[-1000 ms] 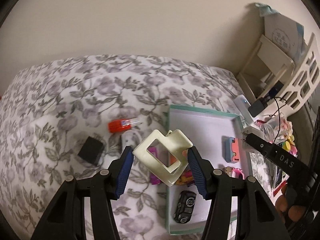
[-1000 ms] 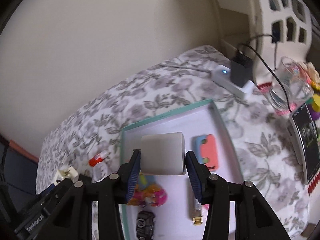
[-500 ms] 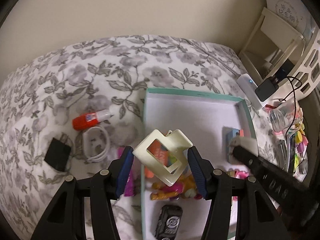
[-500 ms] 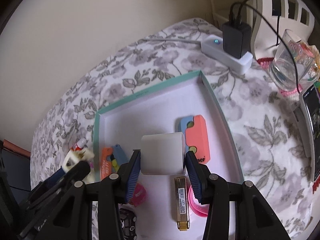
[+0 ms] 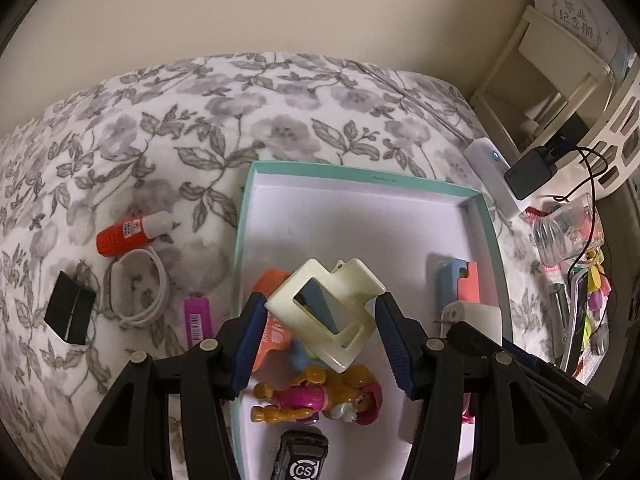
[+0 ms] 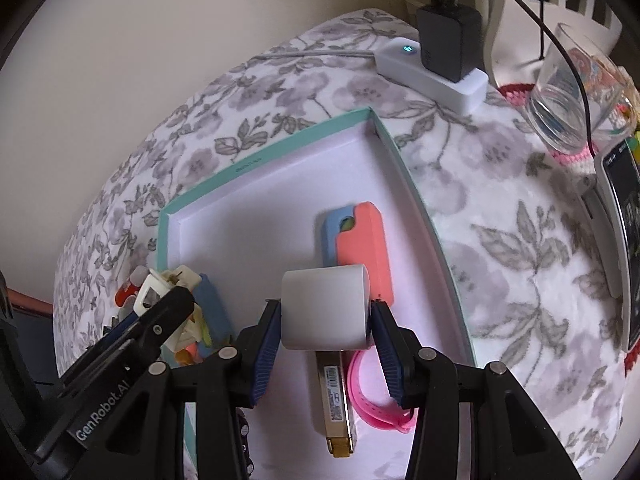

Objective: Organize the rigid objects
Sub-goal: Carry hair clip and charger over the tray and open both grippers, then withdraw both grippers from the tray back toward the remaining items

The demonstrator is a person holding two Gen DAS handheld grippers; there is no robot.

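Both grippers are now sitting lower over the teal-rimmed box point(image 5: 240, 240) than in the earlier frames, and the box contents are filling more of each view. The left gripper point(image 5: 320, 344) is pinching a cream hair claw clip point(image 5: 326, 312) between its blue pads, holding it above the near left part of the box interior, over an orange card point(image 5: 268, 280) and a toy dog figure point(image 5: 320, 396). The right gripper point(image 6: 326, 344) is pinching a white plug adapter point(image 6: 325, 308) above the near right part of the box, just in front of a coral and blue case point(image 6: 360, 240) and over a gold bar-shaped item point(image 6: 336, 404) and a pink band point(image 6: 372, 408). Outside the box, on the floral cloth point(image 5: 200, 120), an orange tube point(image 5: 128, 234), a coiled white cable point(image 5: 136, 286), a black cube point(image 5: 70, 308) and a pink lighter point(image 5: 196, 318) are lying to the left of the box wall. A black toy car point(image 5: 302, 460) is lying at the near edge inside the box
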